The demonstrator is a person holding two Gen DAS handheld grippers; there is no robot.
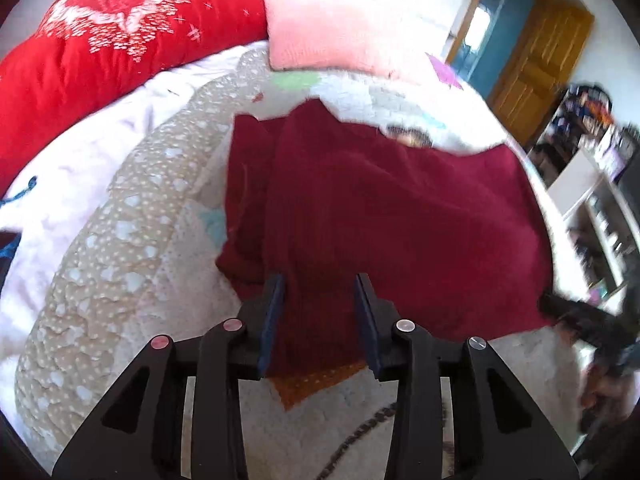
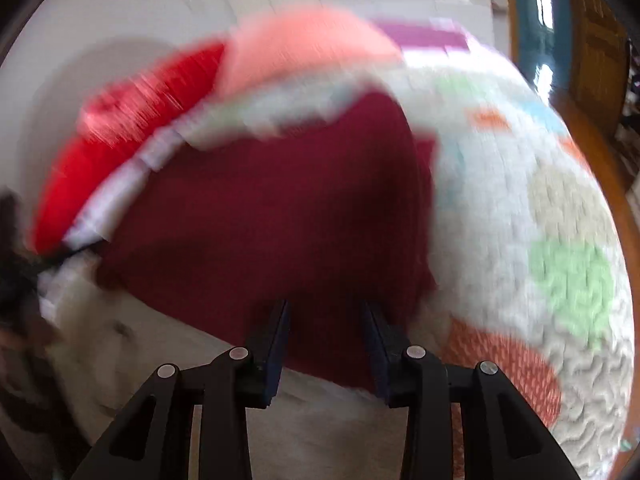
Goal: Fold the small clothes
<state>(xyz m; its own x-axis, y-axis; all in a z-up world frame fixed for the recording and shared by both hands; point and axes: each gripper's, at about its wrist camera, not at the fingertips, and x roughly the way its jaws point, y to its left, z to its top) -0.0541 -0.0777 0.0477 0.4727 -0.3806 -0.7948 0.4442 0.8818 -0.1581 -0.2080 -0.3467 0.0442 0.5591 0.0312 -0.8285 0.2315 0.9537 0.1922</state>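
Both grippers hang over the near edge of a dark red garment (image 1: 392, 208) spread on a quilt (image 1: 132, 264). The left gripper (image 1: 320, 288) and right gripper (image 2: 326, 312) each stand with jaws apart, cloth between them, not pinched. Beyond lie a pink pillow (image 1: 332, 28) and red blanket (image 1: 100, 48).

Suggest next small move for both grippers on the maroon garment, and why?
Probably close both on the near edge. The maroon garment lies spread on the quilt, and its near hem sits between the parted fingers of the left gripper and the right gripper; neither seems to pinch it. The right view is blurred, so contact there is uncertain.
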